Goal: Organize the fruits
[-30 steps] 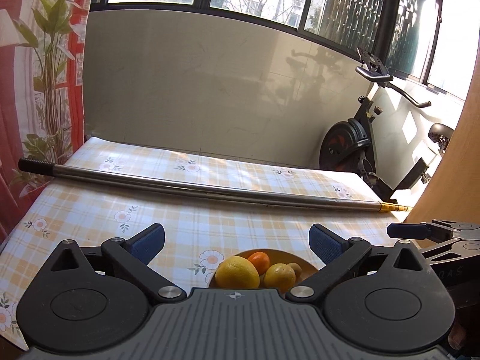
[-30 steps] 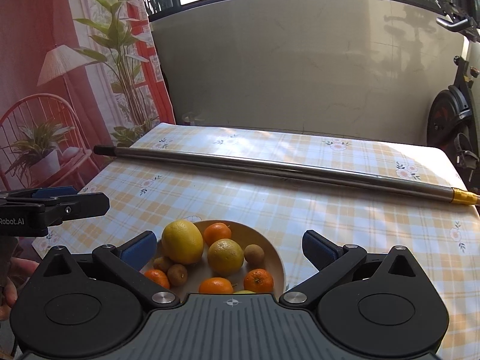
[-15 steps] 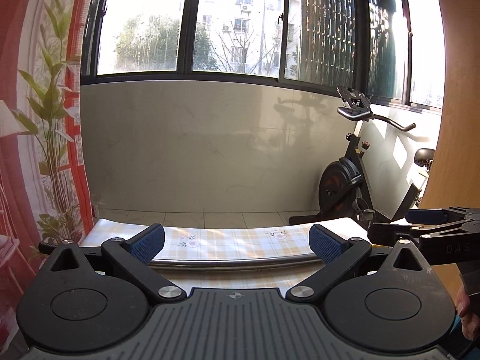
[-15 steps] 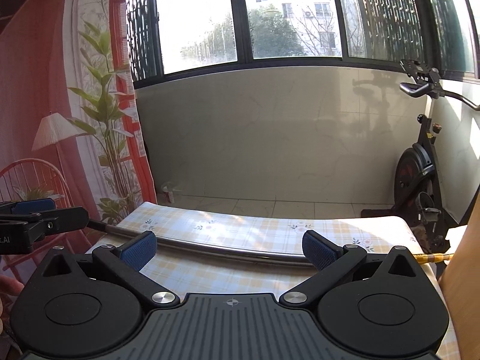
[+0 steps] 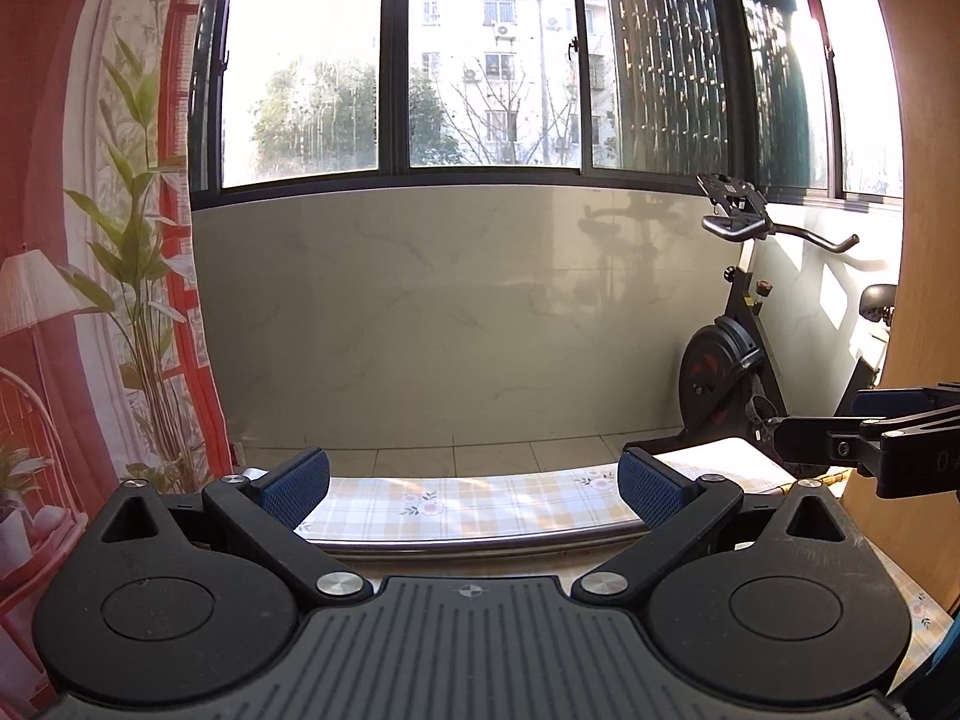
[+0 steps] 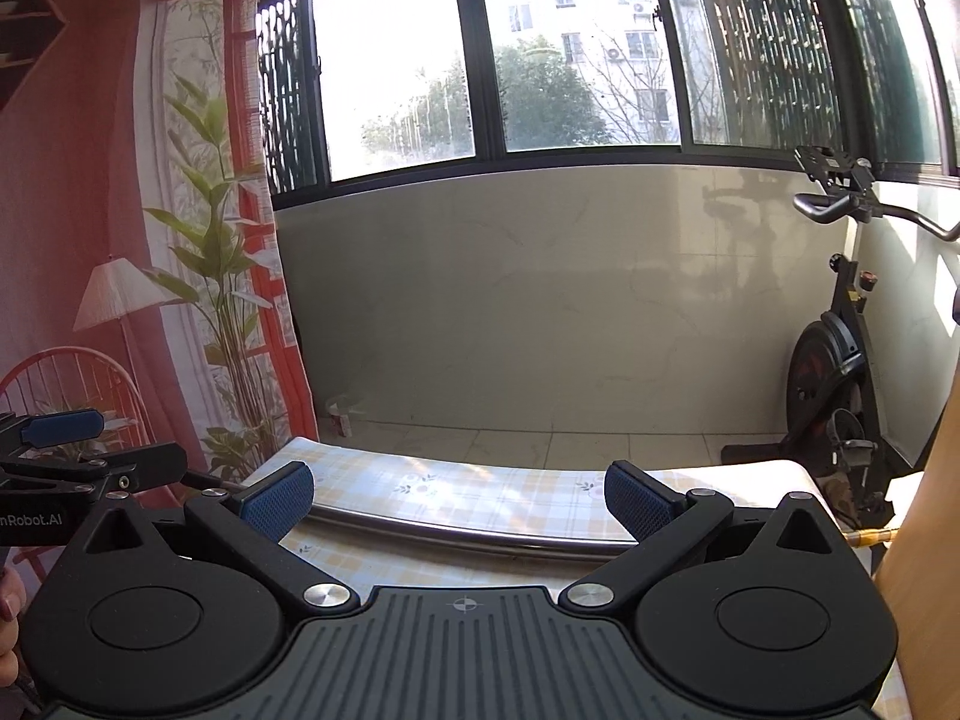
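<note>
No fruit or bowl shows in either view now; both cameras point level at the window wall. My left gripper point(image 5: 474, 489) is open, nothing between its blue pads point(image 5: 297, 483), held above the near part of the checked tablecloth point(image 5: 480, 504). My right gripper point(image 6: 459, 495) is open too and holds nothing. The right gripper also shows at the right edge of the left wrist view point(image 5: 870, 426), and the left gripper at the left edge of the right wrist view point(image 6: 78, 450).
A long steel rod point(image 6: 468, 531) lies across the table's far part, also seen as the rod point(image 5: 480, 543) in the left view. An exercise bike point(image 5: 738, 354) stands at the back right. A printed red curtain point(image 6: 120, 210) hangs on the left. A wooden panel point(image 5: 924, 240) borders the right.
Both grippers tilted upward from the table. The bowl of fruit, in view a second ago, dropped out of both views. Both stayed open.
</note>
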`<state>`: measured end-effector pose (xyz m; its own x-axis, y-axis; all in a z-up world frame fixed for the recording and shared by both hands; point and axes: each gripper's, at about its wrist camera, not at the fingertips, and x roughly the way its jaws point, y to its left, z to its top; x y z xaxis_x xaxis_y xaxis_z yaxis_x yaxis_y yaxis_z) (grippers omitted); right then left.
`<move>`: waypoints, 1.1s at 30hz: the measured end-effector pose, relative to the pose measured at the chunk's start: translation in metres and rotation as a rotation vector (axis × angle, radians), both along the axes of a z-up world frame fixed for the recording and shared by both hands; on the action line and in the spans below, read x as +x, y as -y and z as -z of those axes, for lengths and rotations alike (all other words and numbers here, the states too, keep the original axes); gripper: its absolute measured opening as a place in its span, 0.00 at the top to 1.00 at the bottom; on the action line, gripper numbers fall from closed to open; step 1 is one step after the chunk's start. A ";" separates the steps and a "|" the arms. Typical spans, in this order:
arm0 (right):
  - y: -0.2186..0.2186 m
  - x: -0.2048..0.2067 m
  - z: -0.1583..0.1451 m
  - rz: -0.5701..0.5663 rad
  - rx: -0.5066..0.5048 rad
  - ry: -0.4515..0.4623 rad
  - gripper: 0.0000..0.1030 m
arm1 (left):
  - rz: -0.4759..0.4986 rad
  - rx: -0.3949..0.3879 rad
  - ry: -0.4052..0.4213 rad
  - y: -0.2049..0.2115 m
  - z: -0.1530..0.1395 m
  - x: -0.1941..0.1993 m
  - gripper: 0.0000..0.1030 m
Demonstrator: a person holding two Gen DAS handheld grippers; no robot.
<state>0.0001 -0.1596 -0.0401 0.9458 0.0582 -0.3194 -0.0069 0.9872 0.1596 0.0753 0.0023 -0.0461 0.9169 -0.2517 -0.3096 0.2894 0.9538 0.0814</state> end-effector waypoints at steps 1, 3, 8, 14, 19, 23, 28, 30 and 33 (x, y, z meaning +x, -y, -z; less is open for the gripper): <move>0.001 -0.001 0.000 0.000 0.001 0.001 0.00 | -0.001 -0.001 0.000 0.000 0.000 0.000 0.00; 0.001 0.000 0.000 0.000 0.006 0.001 0.00 | -0.001 -0.004 -0.002 0.000 0.000 -0.001 0.00; 0.000 0.001 0.000 0.002 0.011 -0.002 0.00 | 0.005 -0.003 0.002 -0.002 -0.002 0.000 0.00; -0.002 0.001 0.000 0.014 -0.006 -0.006 0.00 | 0.007 -0.006 -0.003 -0.004 -0.001 0.001 0.00; -0.003 0.001 0.000 0.027 -0.006 -0.009 0.00 | 0.007 -0.009 -0.003 -0.005 -0.002 0.001 0.00; -0.005 0.002 0.000 0.039 -0.014 -0.009 0.00 | 0.007 -0.009 -0.002 -0.005 -0.003 0.001 0.00; -0.010 0.002 0.001 0.067 -0.042 -0.011 0.00 | 0.008 -0.012 -0.002 -0.005 -0.003 0.001 0.00; -0.011 0.002 0.002 0.070 -0.041 -0.012 0.00 | 0.008 -0.014 -0.001 -0.005 -0.004 0.001 0.00; -0.013 0.002 0.002 0.072 -0.039 -0.013 0.00 | 0.008 -0.017 -0.002 -0.006 -0.004 0.001 0.00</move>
<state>0.0026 -0.1471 -0.0423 0.9430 -0.0229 -0.3319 0.0665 0.9905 0.1206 0.0759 0.0080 -0.0420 0.9142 -0.2641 -0.3073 0.2968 0.9528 0.0642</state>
